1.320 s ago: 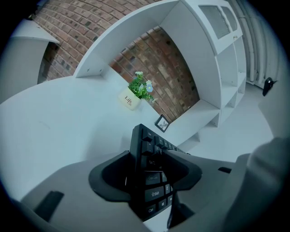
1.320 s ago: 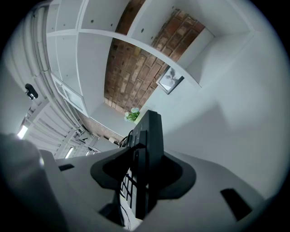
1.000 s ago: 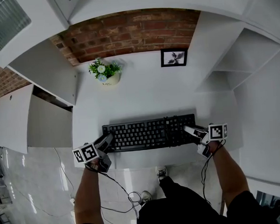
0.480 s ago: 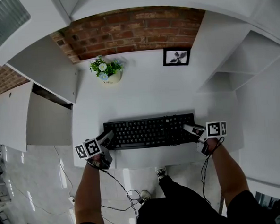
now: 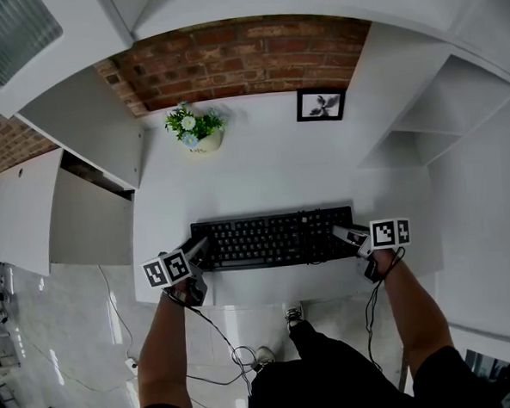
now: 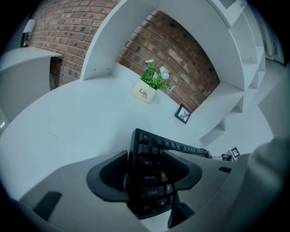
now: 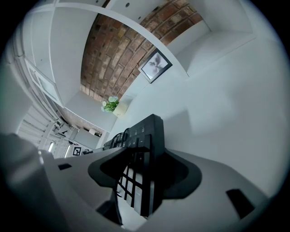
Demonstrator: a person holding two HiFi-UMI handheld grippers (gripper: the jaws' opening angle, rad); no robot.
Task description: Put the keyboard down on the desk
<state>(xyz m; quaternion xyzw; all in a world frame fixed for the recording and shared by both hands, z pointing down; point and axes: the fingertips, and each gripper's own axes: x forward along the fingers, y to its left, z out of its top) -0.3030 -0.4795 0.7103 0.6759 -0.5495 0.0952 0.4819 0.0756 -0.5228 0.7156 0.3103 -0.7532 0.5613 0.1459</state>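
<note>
White tabletop point(image 5: 271, 181), black keyboard point(image 5: 270, 238) lying flat near its front edge. Left claw point(image 5: 197, 250) clamped on the keyboard's left end. Right claw point(image 5: 340, 233) has just been opening: jaws apart, right end sits loose between them. Potted plant point(image 5: 197, 127) and framed picture point(image 5: 320, 105) are well behind.

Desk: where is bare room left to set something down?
Widest free patch: the middle of the desk, between the keyboard and the potted plant and picture frame by the brick wall. Also bare: the gap between plant and frame. Crowded: the front, taken by the keyboard.
</note>
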